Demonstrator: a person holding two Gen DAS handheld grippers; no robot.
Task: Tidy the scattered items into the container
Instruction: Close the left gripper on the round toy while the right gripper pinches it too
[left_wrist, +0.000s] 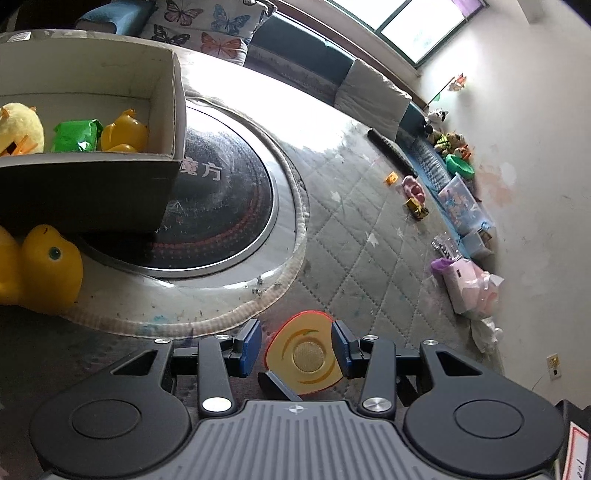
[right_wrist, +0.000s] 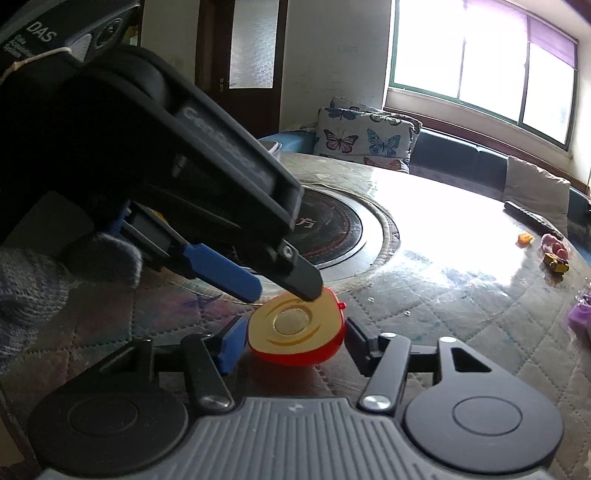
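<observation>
Both grippers, left (left_wrist: 295, 347) and right (right_wrist: 293, 341), spread wide astride apple half (right_wrist: 297, 334); neither clamping.

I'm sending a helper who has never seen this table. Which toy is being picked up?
On the round quilted table, near the black hotplate, lies a red plastic apple half, cream face up. Unlike the yellow ducks, it sits between both grippers' fingers.

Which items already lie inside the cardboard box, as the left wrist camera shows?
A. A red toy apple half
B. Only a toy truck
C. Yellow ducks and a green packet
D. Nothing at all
C: inside the cardboard box lie a plush duck, a green packet and a yellow rubber duck.
</observation>
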